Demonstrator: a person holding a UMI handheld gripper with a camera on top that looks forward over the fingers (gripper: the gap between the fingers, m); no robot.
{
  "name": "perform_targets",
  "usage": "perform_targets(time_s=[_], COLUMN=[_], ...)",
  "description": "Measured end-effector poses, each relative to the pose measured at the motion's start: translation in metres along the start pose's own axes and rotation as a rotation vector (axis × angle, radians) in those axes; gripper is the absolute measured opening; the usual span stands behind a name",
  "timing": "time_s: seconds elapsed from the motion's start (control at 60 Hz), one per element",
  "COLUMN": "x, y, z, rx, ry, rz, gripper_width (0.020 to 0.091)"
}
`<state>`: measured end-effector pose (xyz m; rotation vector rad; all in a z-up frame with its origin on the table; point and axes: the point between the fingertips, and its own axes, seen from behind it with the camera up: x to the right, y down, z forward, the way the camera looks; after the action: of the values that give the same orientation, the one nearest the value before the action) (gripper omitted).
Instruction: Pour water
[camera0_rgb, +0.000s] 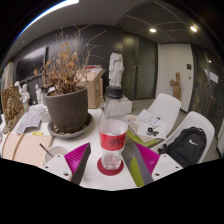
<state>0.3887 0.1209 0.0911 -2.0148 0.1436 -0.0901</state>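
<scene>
A clear plastic water bottle (112, 128) with a red label and a clear cap stands upright on a round red coaster (110, 167) on the white table (100, 180). It holds a little water at the bottom. My gripper (109, 163) is open, low over the table, and the bottle stands between the fingers. The left magenta pad (79, 158) is well clear of the bottle. The right finger (138, 162) is close beside it, with a narrow gap. No cup or glass shows.
A grey pot with a dry bush (67, 105) stands just behind and left of the bottle. A pen (48, 150) lies left of the fingers. Small items (150, 124) lie behind right. A black backpack (187, 147) sits on a white chair at right. A white statue (117, 68) stands far back.
</scene>
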Motion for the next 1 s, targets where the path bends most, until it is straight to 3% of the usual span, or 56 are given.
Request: perform_targets(time_s=[0.35,0.633,1.0], x=[-0.071,-0.139,-0.17], y=[0.004,0.029,0.034], z=[-0.169,-0.299,-0.367], rx=[-0.089,-0.107,-0.077], ry=[0.013,0.001,0.019], rz=[-0.064,-0.128,-0.148], gripper_width=[0.0858,0.0858,0.0857])
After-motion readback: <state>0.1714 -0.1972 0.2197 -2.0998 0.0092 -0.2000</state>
